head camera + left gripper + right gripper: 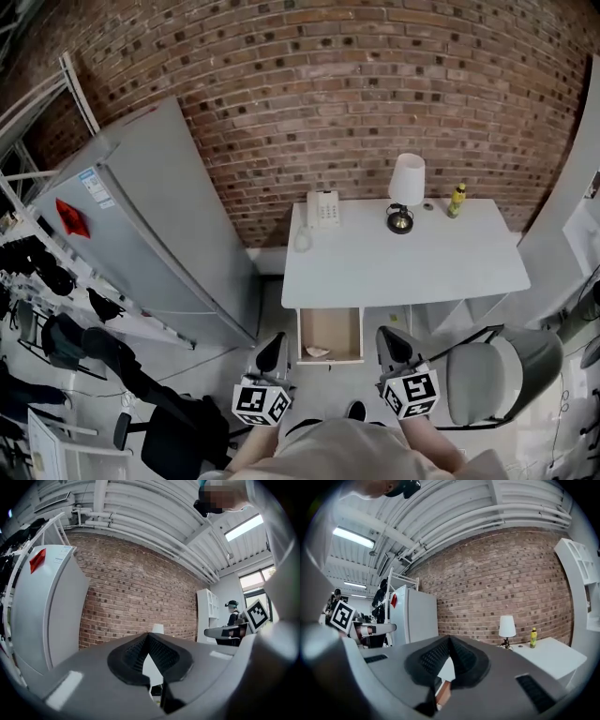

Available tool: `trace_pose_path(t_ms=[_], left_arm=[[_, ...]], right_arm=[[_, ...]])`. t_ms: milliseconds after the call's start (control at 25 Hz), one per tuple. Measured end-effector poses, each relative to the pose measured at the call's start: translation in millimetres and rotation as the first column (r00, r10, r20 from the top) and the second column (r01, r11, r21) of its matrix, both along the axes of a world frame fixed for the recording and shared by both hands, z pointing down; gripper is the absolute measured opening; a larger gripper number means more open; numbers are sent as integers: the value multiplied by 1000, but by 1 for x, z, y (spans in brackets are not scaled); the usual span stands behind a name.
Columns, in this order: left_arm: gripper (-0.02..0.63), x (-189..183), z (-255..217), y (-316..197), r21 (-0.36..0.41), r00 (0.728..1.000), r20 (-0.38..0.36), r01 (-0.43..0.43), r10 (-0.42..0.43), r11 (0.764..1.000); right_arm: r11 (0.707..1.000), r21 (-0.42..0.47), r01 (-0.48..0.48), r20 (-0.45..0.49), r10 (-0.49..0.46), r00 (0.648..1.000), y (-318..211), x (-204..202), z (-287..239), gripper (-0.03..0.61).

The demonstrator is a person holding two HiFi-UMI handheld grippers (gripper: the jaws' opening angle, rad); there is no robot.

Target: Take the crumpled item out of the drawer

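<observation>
Our left hand-held gripper (pixel 273 354) and right hand-held gripper (pixel 392 349) flank the desk's (pixel 403 267) open drawer (pixel 334 323), jaws pressed together and holding nothing, presumably because the crumpled item (pixel 318 352) at its front awaits our reach.

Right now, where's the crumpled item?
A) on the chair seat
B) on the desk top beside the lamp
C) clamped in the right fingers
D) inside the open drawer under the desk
D: in the head view the pale crumpled item lies inside the open drawer, near its front edge, below the white desk.
</observation>
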State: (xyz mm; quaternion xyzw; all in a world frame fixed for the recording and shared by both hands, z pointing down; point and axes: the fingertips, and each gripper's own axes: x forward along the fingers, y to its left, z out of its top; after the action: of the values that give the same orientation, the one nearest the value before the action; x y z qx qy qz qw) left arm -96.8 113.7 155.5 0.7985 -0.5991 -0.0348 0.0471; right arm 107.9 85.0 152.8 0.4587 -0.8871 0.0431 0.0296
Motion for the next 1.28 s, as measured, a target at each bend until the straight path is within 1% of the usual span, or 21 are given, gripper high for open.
trace_pose_path(t_ms=[80,240,400,560,720,840,1280], left_arm=[[9,6,0,-16,-8,1000,-7,16,-16,1000],[9,11,-5,-38,-4,1000,14,23,-22,1000],[9,6,-7,-58,6,1000,-5,14,-14,1000],[9,-4,-2,-76,-4,1000,-11,-17,17,1000],[9,-13,-2,-92,-10,998,7,-60,60,998],[9,-18,-1,-102,-9,996,2,-84,84,996],[9,-37,17,-116,-57,992,-10,-127,126,990]], right_arm=[[1000,-2,10,11,-10,1000,-16,3,0,8],[1000,-11,14,31,-14,999,-39,6,-4,8],[1000,4,9,23,-9,1000,-58,2,-8,8],[1000,9,-20,26,20,999,-71,-7,-10,8],[999,12,-40,23,40,999,-77,-18,-14,8],[998,6,-63,15,63,998,-82,-23,-12,8],[995,-47,-88,-14,87,996,-89,-45,6,8]])
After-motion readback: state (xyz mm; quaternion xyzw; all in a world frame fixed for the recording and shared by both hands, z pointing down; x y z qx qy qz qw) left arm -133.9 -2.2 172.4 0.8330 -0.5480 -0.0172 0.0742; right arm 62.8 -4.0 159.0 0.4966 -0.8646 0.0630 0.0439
